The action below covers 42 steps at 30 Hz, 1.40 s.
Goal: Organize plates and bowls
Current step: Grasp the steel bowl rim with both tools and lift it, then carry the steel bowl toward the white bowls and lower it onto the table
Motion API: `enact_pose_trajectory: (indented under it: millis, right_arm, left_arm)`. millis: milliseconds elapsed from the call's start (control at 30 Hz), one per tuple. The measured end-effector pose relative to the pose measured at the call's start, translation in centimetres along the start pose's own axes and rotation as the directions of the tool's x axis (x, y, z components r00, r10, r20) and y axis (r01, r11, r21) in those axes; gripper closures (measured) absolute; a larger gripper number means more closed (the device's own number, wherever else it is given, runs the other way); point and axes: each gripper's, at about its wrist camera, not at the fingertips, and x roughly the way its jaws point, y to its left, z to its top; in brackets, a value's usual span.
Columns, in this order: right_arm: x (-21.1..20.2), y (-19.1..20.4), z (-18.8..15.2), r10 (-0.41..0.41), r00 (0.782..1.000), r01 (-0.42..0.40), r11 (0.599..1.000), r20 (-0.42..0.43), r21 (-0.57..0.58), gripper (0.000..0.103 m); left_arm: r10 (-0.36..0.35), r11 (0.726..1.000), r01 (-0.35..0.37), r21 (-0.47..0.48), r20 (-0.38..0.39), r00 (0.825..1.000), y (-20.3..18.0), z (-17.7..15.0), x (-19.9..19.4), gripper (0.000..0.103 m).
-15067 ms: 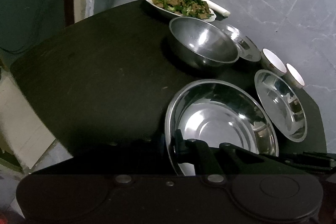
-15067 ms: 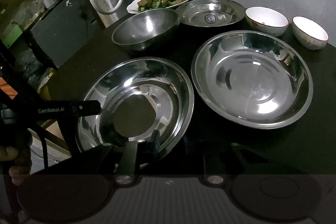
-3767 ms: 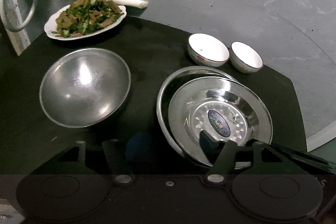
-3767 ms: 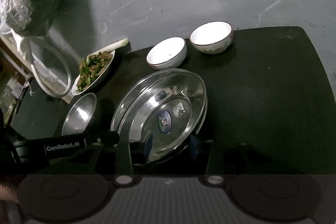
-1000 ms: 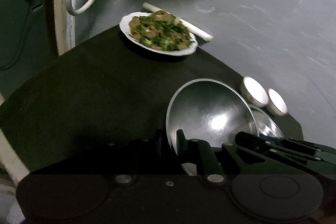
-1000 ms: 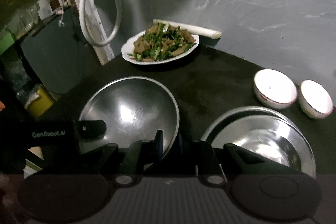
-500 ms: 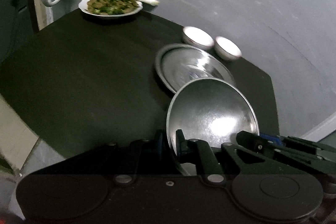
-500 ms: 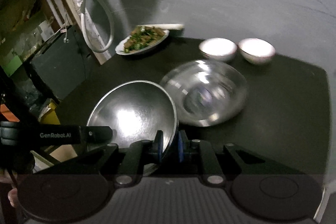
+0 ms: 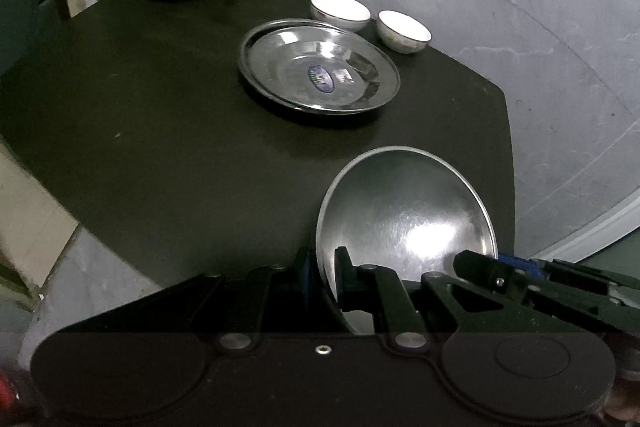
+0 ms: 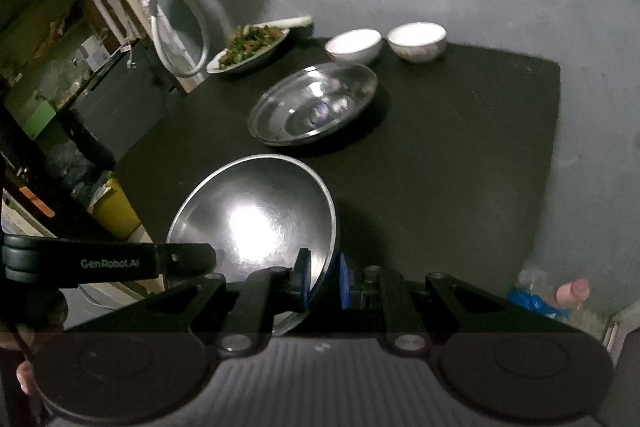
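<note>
Bowl (image 9: 404, 223) hangs between both grippers above the table's (image 9: 160, 115) near right edge. The left gripper (image 9: 322, 275) pinches its left rim, the right gripper (image 10: 323, 279) the opposite rim, both nearly closed. The plates (image 9: 320, 67) sit ahead and slightly left, just before two white cups (image 9: 340, 11), equally reachable for both hands.

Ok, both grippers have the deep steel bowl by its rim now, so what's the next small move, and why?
Probably carry the deep steel bowl toward the stacked steel plates and lower it onto them. The left gripper and right gripper pinch opposite sides of its rim, and it sits apart from the stack, nearer the cameras, while the white bowls stand paired behind.
</note>
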Motion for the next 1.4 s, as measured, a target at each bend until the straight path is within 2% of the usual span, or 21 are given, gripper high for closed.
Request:
enact_pose_trajectory:
  millis: [333, 533, 567, 700, 767, 833, 867, 900, 967, 1000, 1067, 1100, 1167, 1300, 1367, 1400]
  right_arm:
    - [2.5, -2.3, 1.5, -0.026, 0.999, 0.027, 0.999, -0.045, 0.018, 0.087]
    - [3.9, -1.9, 2.5, -0.037, 0.998, 0.038, 0.999, -0.048, 0.010, 0.086]
    - [4.1, -1.7, 2.6, -0.041, 0.998, 0.041, 0.999, -0.047, 0.006, 0.085]
    - [4.3, -1.2, 2.8, -0.053, 0.998, 0.053, 0.999, -0.044, 0.000, 0.083]
    - [4.4, -0.9, 2.7, -0.068, 0.997, 0.068, 0.998, -0.046, -0.005, 0.077]
    - [4.2, -0.7, 2.7, -0.089, 0.995, 0.089, 0.996, -0.038, -0.018, 0.070]
    - [4.0, -0.5, 2.7, -0.100, 0.995, 0.099, 0.995, -0.032, -0.021, 0.066]
    - [3.7, -0.4, 2.7, -0.106, 0.994, 0.105, 0.994, -0.025, -0.025, 0.063]
    - [3.0, -0.2, 2.8, -0.130, 0.992, 0.129, 0.991, -0.010, -0.035, 0.047]
    - [2.5, -0.1, 2.8, -0.144, 0.990, 0.144, 0.989, 0.000, -0.038, 0.043]
    - [1.3, -0.3, 3.0, -0.163, 0.987, 0.163, 0.986, 0.017, -0.032, 0.031]
    - [0.6, -0.4, 3.2, -0.177, 0.984, 0.178, 0.984, 0.029, -0.021, 0.028]
    - [-1.0, -1.0, 3.7, -0.206, 0.977, 0.206, 0.978, 0.056, 0.019, 0.018]
    - [-3.1, -1.9, 4.9, -0.242, 0.966, 0.234, 0.968, 0.093, 0.090, 0.009]
    - [-3.5, -1.9, 5.5, -0.245, 0.964, 0.235, 0.967, 0.101, 0.100, 0.006]
    - [-3.6, -1.7, 5.7, -0.245, 0.964, 0.236, 0.967, 0.104, 0.096, 0.005]
  left_arm:
    - [0.002, 1.000, -0.002, -0.003, -0.047, 0.999, 0.4, 2.3, 3.4, 0.091]
    - [-0.034, 0.999, 0.033, -0.016, -0.059, 0.998, 1.8, 3.0, 4.2, 0.090]
    - [-0.046, 0.999, 0.045, -0.017, -0.063, 0.997, 2.0, 3.0, 4.3, 0.089]
    - [-0.078, 0.997, 0.076, -0.020, -0.072, 0.994, 3.0, 3.1, 4.1, 0.073]
    - [-0.098, 0.995, 0.096, -0.031, -0.066, 0.993, 3.7, 3.1, 3.9, 0.066]
    - [-0.127, 0.991, 0.125, -0.052, -0.049, 0.991, 4.6, 2.9, 3.4, 0.054]
    - [-0.139, 0.989, 0.137, -0.060, -0.040, 0.989, 5.0, 2.8, 3.1, 0.044]
    - [-0.147, 0.987, 0.145, -0.067, -0.029, 0.989, 5.4, 2.6, 2.7, 0.040]
    - [-0.161, 0.984, 0.160, -0.082, -0.005, 0.987, 6.2, 2.4, 1.9, 0.034]
    - [-0.168, 0.981, 0.168, -0.093, 0.007, 0.986, 6.7, 2.3, 1.4, 0.030]
    - [-0.183, 0.976, 0.187, -0.113, 0.047, 0.982, 7.6, 2.2, 0.3, 0.026]
    - [-0.187, 0.974, 0.193, -0.118, 0.065, 0.980, 8.1, 2.2, -0.2, 0.024]
    - [-0.160, 0.975, 0.174, -0.141, 0.102, 0.982, 9.0, 2.2, -1.2, 0.024]
    - [-0.114, 0.980, 0.136, -0.146, 0.150, 0.982, 10.4, 3.6, -2.3, 0.021]
    - [-0.105, 0.982, 0.129, -0.139, 0.171, 0.980, 10.7, 4.7, -2.6, 0.021]
    - [-0.099, 0.983, 0.124, -0.132, 0.184, 0.978, 10.8, 5.2, -2.7, 0.017]
